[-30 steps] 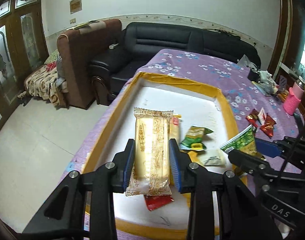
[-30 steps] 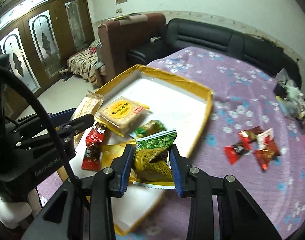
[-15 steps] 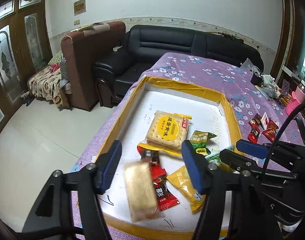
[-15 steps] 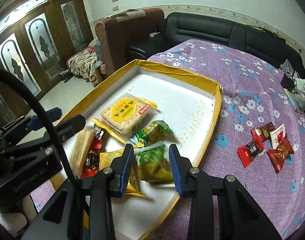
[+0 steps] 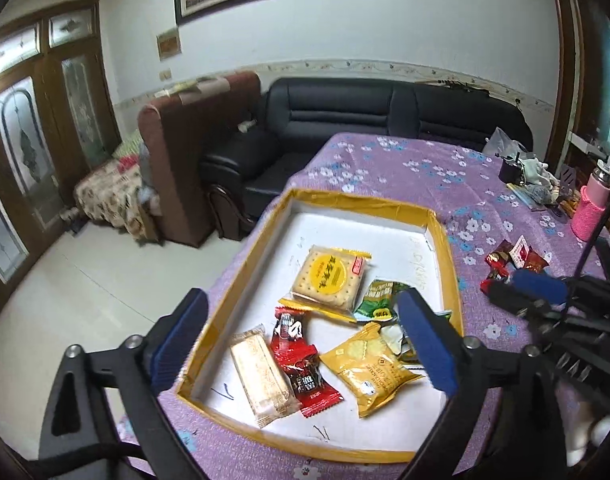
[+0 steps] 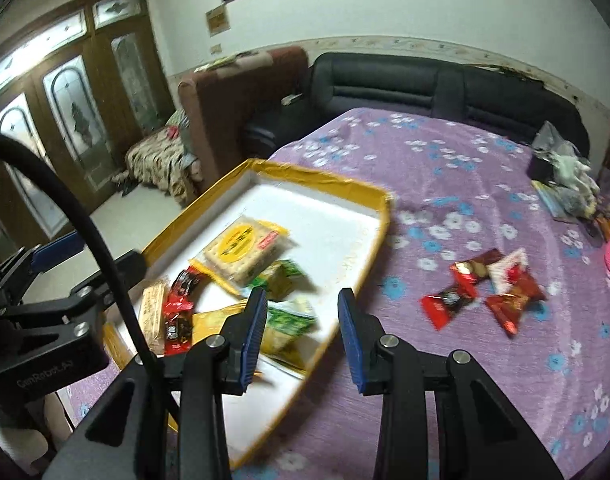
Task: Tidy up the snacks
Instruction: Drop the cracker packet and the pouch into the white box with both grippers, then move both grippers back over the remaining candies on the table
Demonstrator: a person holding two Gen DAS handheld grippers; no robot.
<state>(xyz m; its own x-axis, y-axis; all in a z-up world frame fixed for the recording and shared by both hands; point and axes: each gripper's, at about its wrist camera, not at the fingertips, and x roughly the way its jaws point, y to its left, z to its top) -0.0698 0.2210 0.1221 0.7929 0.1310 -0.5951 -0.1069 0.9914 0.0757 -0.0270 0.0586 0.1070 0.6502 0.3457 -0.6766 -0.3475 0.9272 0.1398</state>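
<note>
The left tongs hang spread wide above the near end of the yellow-rimmed tray, with nothing between their blue pads. The tray lies on the table, which is covered with a purple flowered cloth. Inside it, on the white floor, the beige wafer packet lies nearest the left corner, touching the red candy wrapper just beside it. The yellow snack bag lies to the right of that, partly behind the right pad. Farther in, the round-labelled cracker pack rests on a yellow wrapper, with a green packet against its right side. In the right wrist view the right tongs are also spread and hold nothing; they hover over the tray's right rim, with a green and yellow bag lying in the tray below, blurred. Out on the cloth, well apart from the tray, a small cluster of red candies lies together, some touching. A pink bottle sleeve stands at the far right edge of the table near a heap of clutter, and a black sofa stands behind the table
</note>
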